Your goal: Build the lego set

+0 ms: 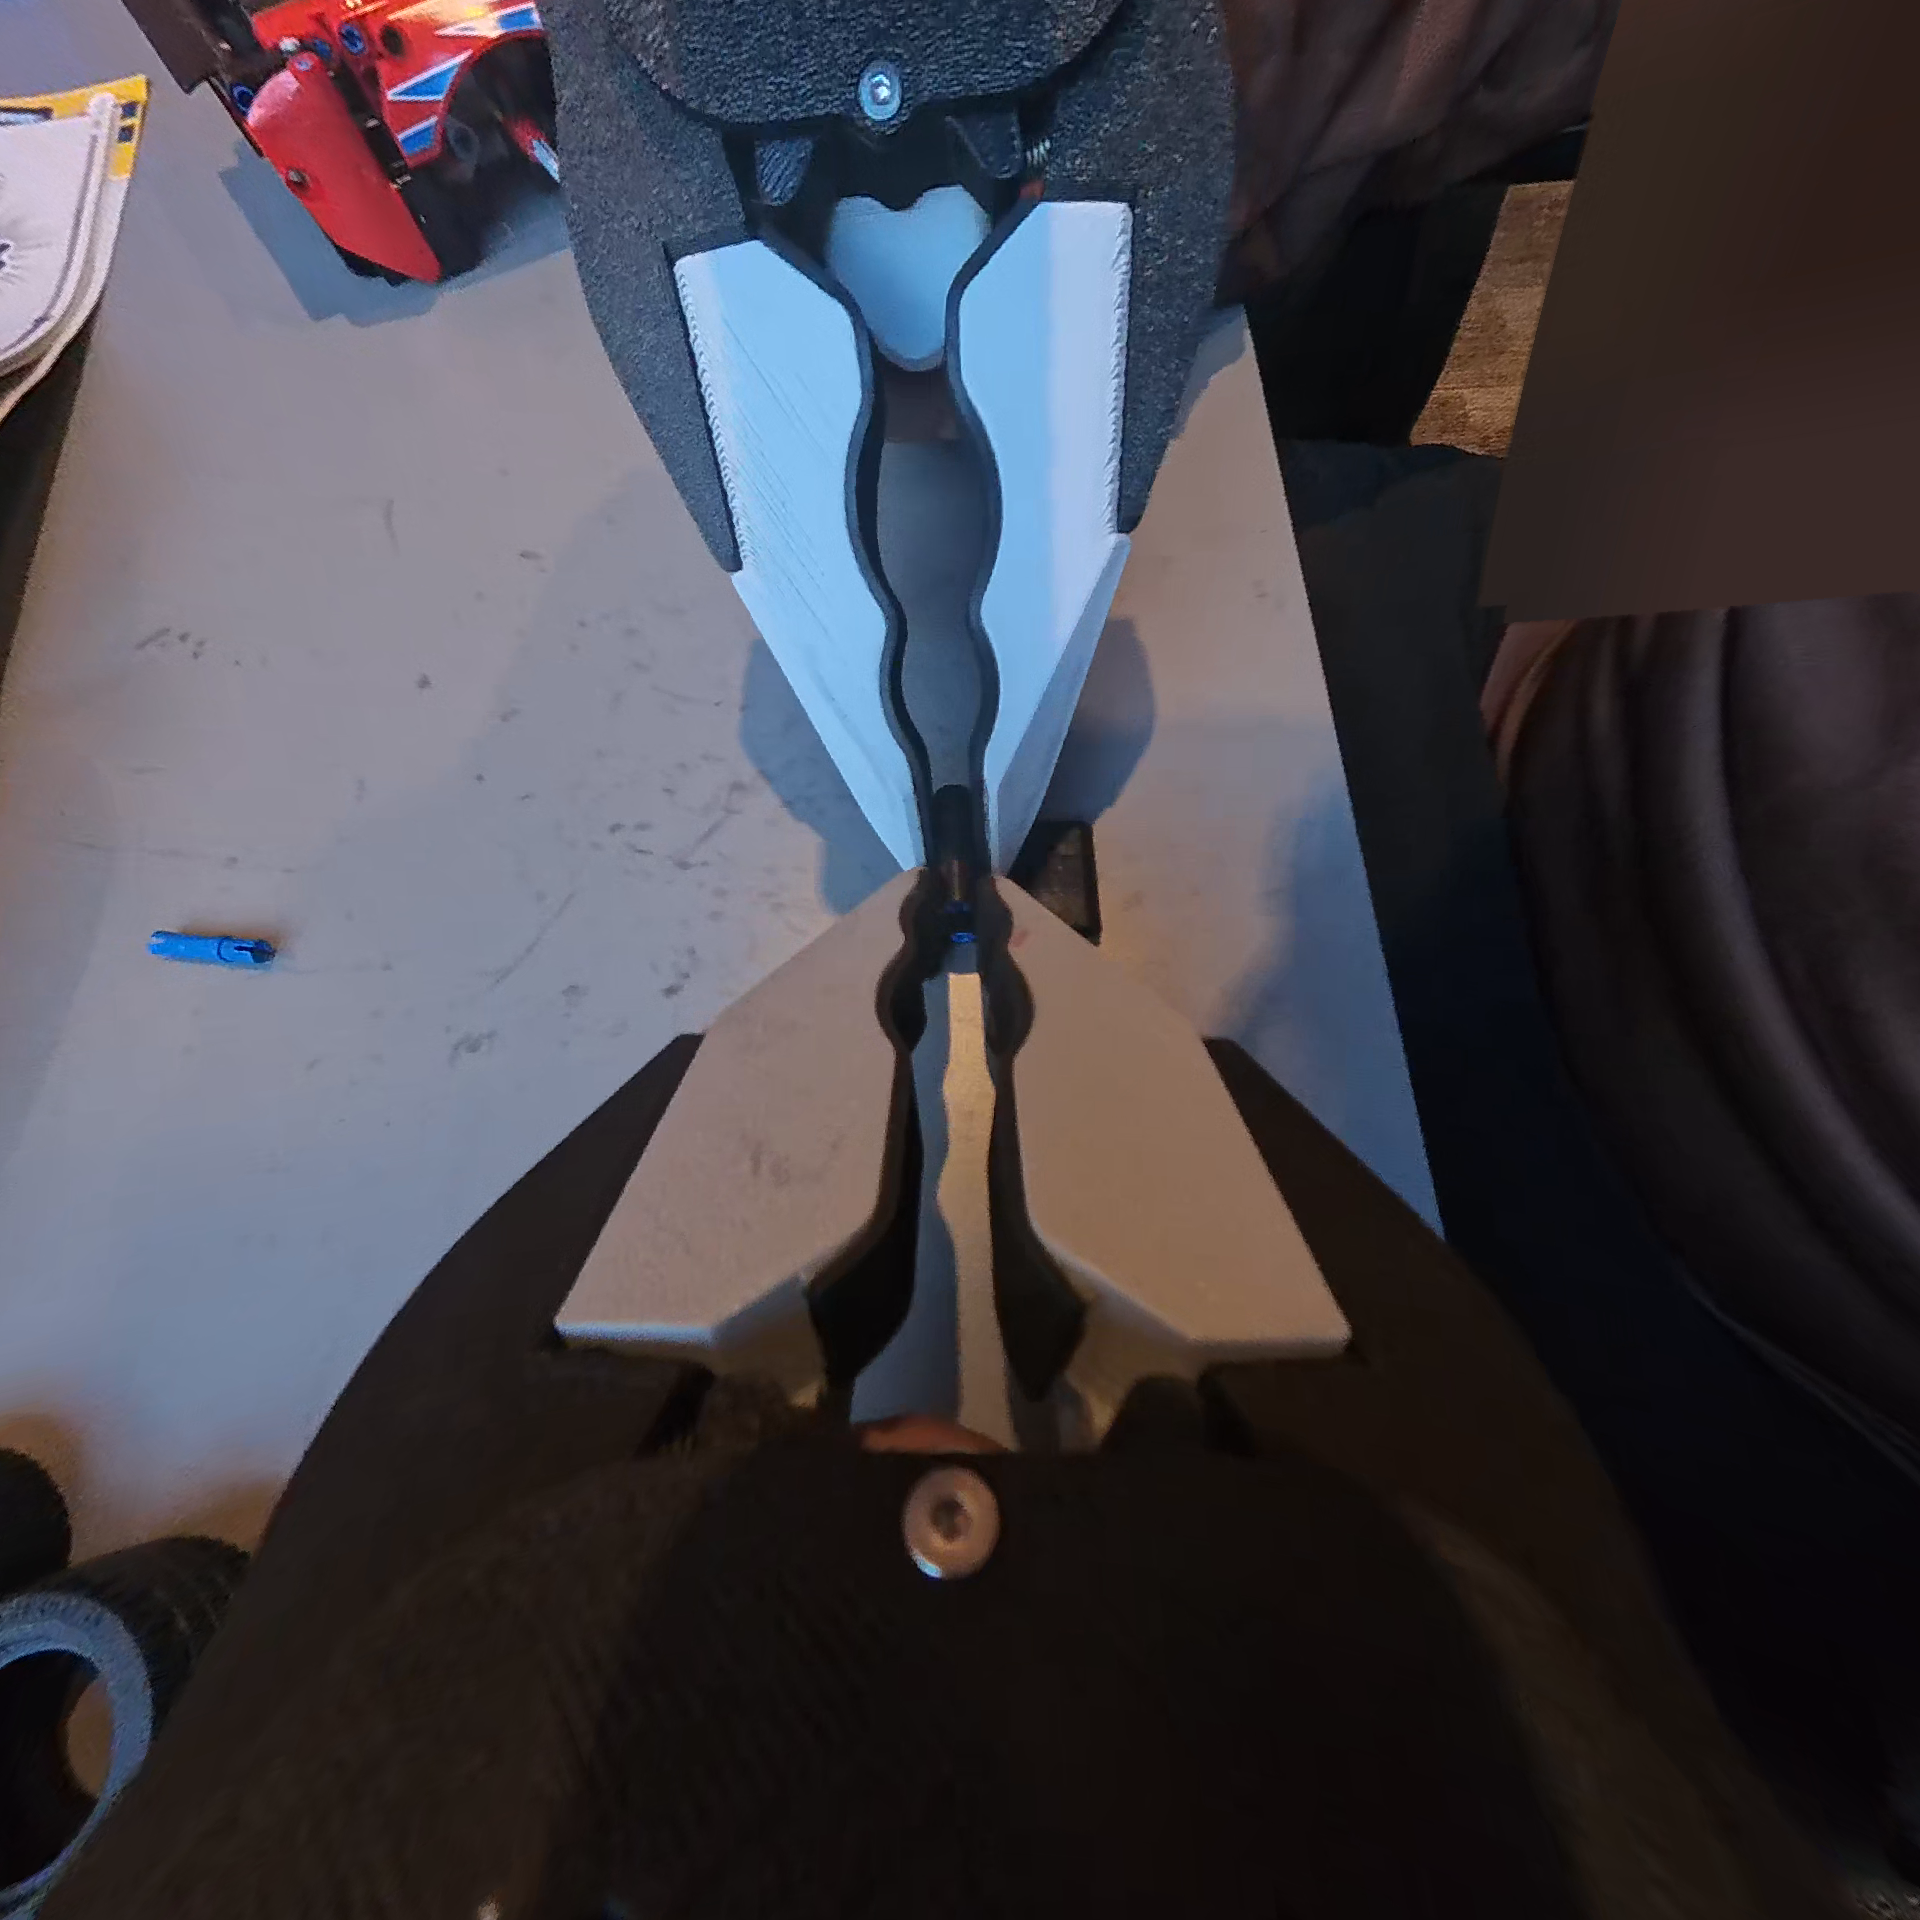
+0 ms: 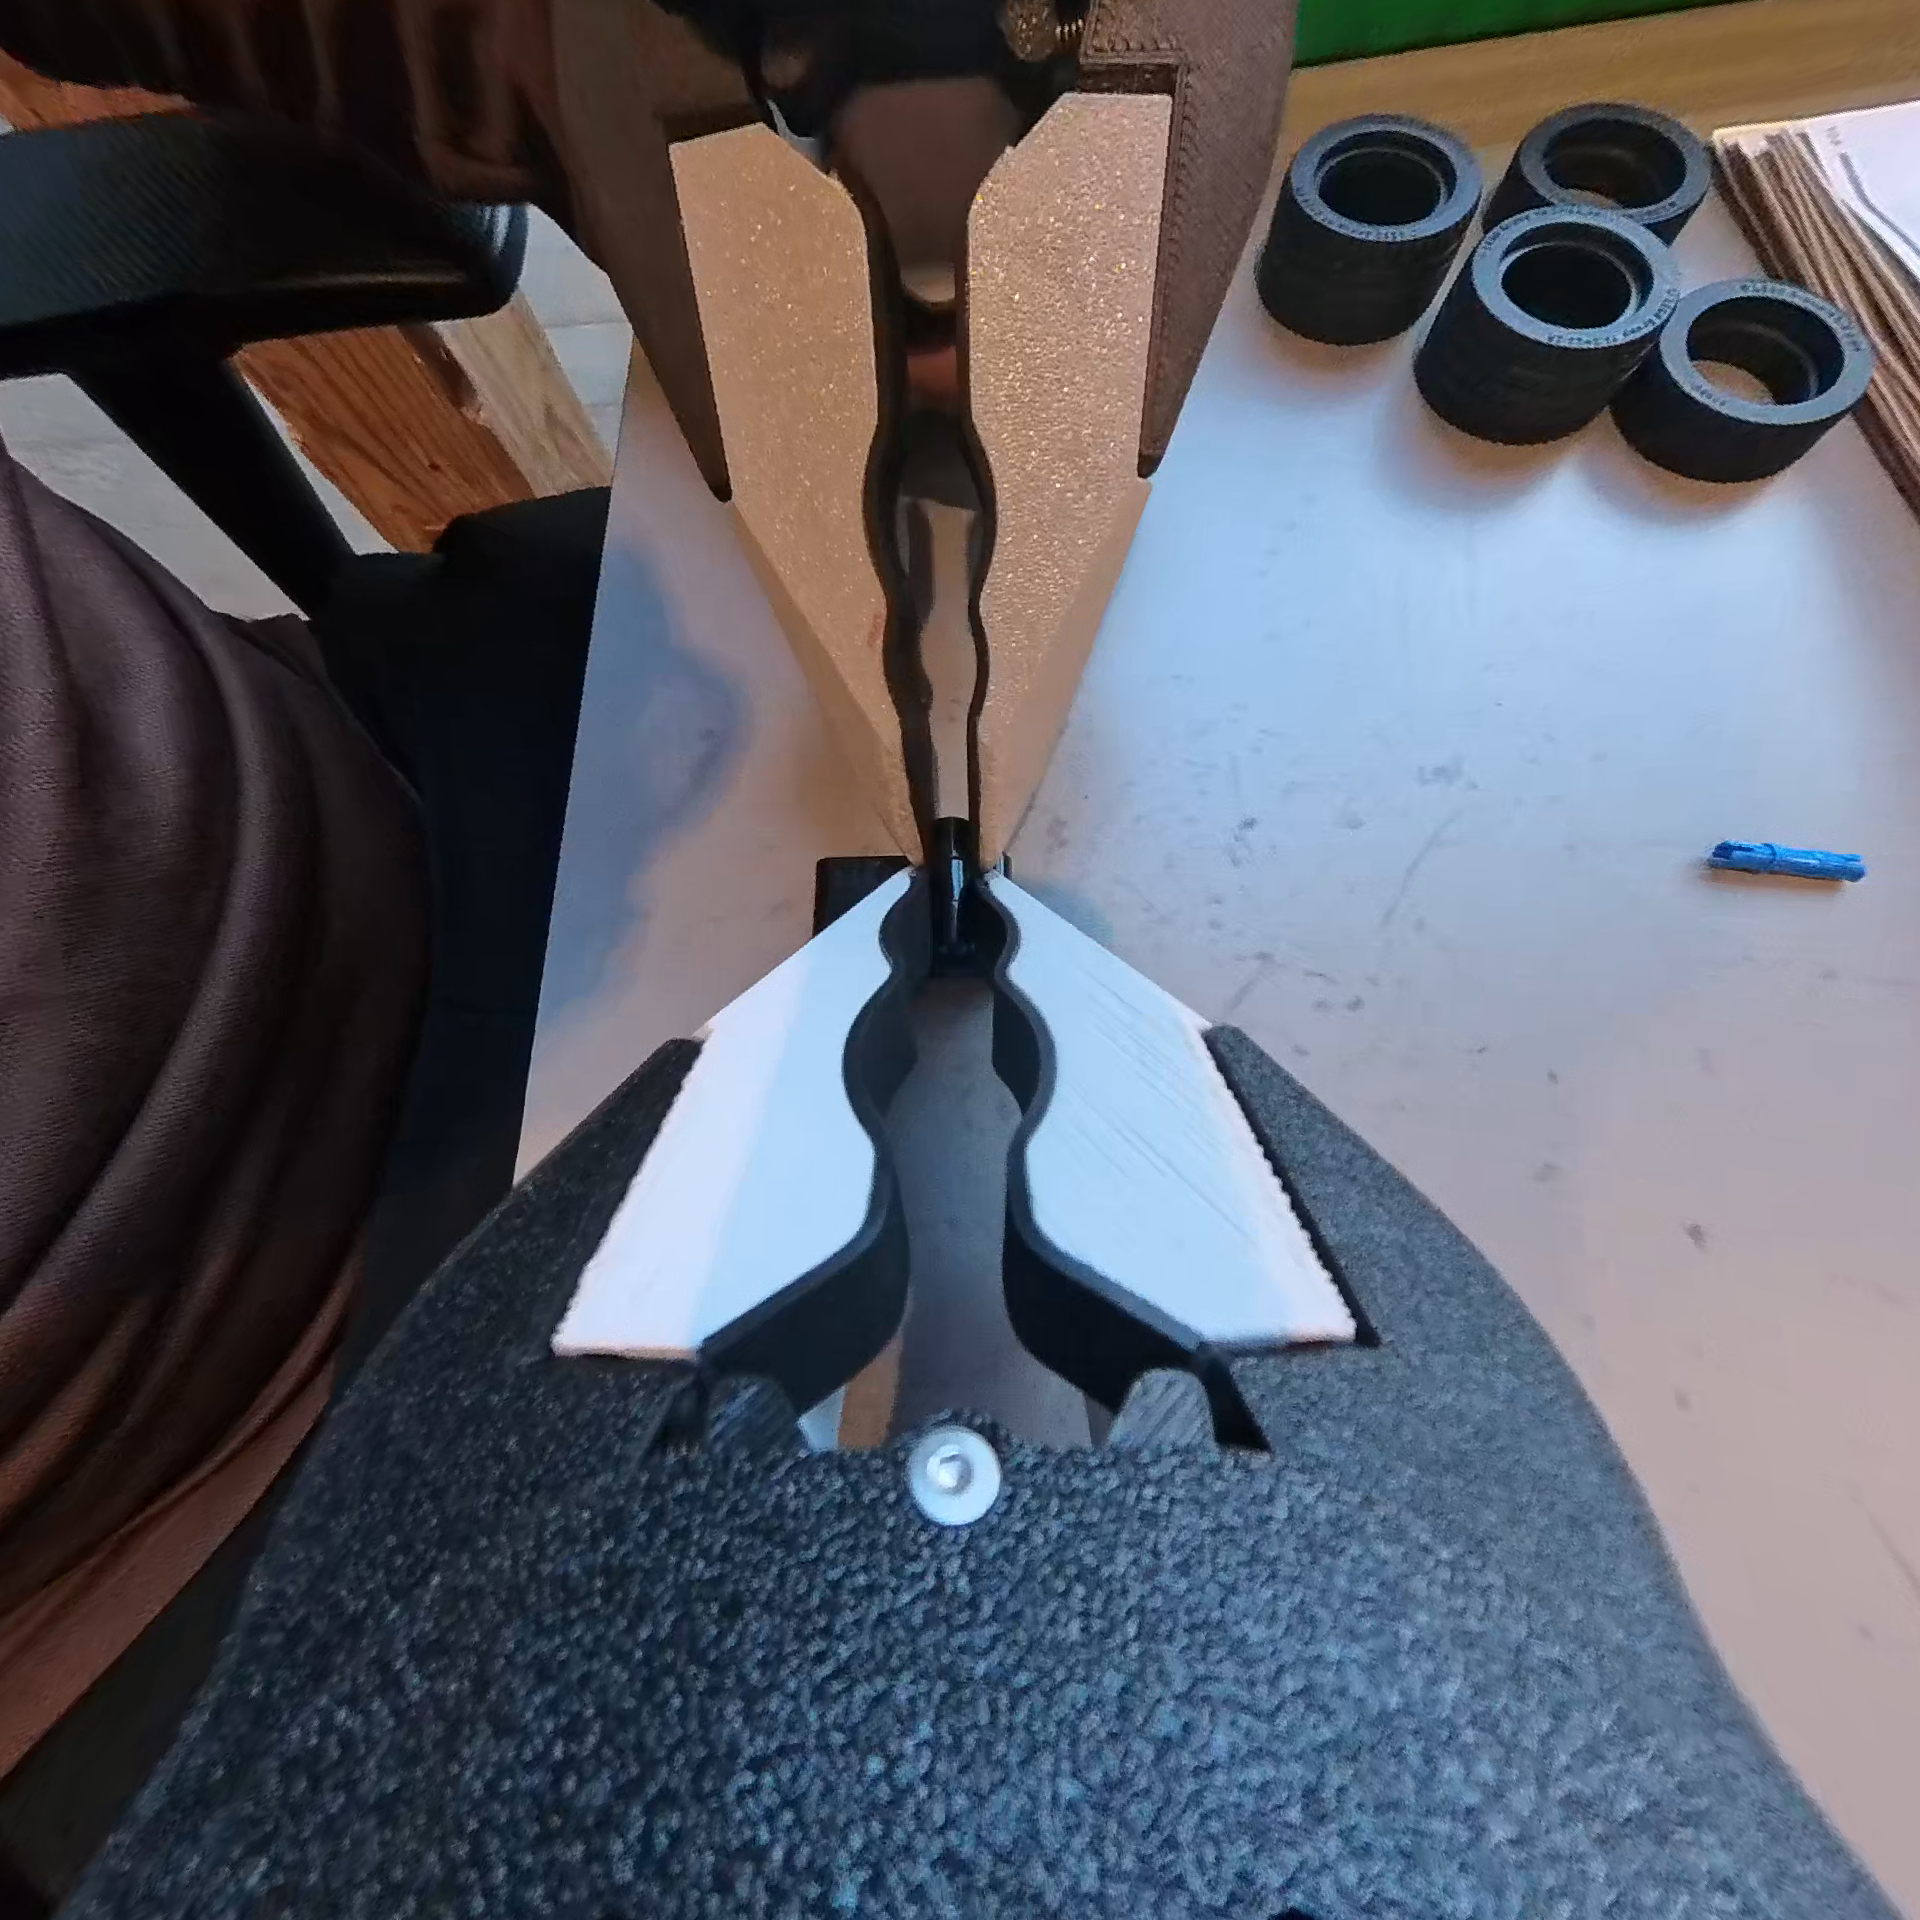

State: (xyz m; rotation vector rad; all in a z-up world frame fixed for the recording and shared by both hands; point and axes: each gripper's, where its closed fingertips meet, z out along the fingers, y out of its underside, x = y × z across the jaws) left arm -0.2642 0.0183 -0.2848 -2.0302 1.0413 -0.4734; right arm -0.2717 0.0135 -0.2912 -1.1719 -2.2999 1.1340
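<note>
While both grippers meet tip to tip over the table edge, a small black pin (image 1: pixel 951 831) is pinched between them, its long axis run along the line joining the two tools. Left to right in the left wrist view: a loose blue pin (image 1: pixel 212 949) is seen lying flat, well apart; the red car model (image 1: pixel 384 125) far back; the left gripper (image 1: pixel 952 925) closed on a blue-marked piece; the right gripper (image 2: pixel 951 935) clamped on the black pin. Neither tool is nearer; both touch. The grey table (image 1: pixel 416 675) is scuffed, open room leftward. Four tyres (image 2: pixel 1558 291) are grouped in the right wrist view, clear of the join.
</note>
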